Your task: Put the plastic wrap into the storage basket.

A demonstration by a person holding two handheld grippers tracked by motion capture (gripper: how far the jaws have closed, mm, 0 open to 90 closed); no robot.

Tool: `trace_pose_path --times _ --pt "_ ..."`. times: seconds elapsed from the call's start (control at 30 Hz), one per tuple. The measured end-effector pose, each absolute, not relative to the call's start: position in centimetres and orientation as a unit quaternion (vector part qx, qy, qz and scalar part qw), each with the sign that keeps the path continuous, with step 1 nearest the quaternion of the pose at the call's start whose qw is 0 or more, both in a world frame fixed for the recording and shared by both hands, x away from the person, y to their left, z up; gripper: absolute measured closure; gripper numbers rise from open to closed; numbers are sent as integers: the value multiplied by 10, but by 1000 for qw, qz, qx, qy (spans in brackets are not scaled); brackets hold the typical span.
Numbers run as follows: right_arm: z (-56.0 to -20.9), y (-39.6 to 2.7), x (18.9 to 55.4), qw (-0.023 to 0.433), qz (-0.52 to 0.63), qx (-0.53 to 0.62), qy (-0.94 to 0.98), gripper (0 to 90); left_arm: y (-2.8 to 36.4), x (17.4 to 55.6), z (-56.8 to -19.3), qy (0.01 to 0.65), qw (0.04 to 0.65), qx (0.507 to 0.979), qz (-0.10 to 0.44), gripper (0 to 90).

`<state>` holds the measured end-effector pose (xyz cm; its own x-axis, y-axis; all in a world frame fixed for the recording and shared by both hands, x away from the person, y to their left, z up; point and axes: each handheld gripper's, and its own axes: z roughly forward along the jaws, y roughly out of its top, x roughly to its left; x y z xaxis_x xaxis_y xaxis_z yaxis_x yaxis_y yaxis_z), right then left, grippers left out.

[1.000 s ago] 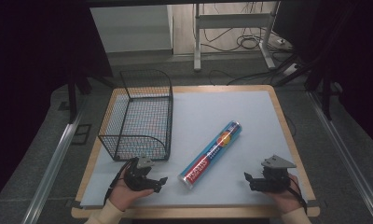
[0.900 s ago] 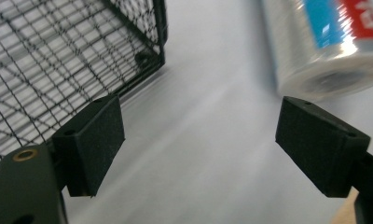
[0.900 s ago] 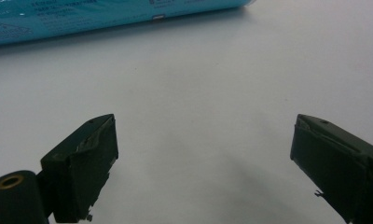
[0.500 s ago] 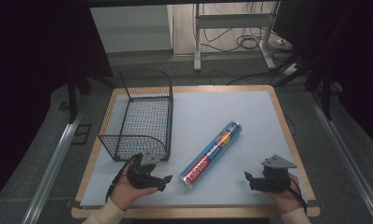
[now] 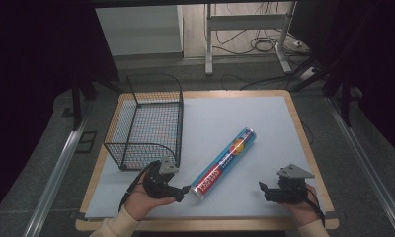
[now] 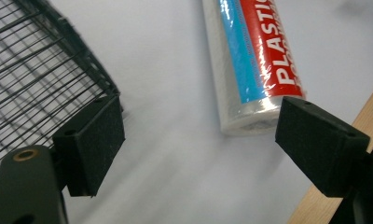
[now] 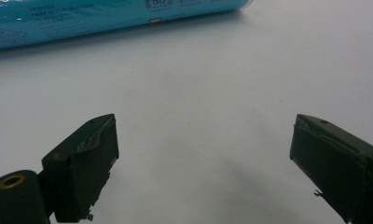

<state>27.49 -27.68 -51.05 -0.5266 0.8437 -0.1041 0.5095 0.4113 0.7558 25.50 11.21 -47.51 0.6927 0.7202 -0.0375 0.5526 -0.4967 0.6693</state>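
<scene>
The left gripper [image 5: 183, 189], jaws spread wide and empty, sat just beside the near end of the red-and-blue plastic-wrap roll [image 5: 224, 162] lying diagonally beside the black wire basket [image 5: 145, 121]; judged best to straddle that end squarely before closing.

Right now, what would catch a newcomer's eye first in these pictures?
The red and blue roll lying slantwise mid-table, its near end by the open left gripper. Next, the black wire basket at the table's left. The right gripper, also open, waits at the near right.
</scene>
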Motion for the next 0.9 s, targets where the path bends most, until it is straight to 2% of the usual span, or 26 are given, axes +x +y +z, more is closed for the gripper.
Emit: trace_pose_path --times 0.9 --pt "-510 -277 275 251 338 422 803 81 89 264 -465 354 333 866 116 153"
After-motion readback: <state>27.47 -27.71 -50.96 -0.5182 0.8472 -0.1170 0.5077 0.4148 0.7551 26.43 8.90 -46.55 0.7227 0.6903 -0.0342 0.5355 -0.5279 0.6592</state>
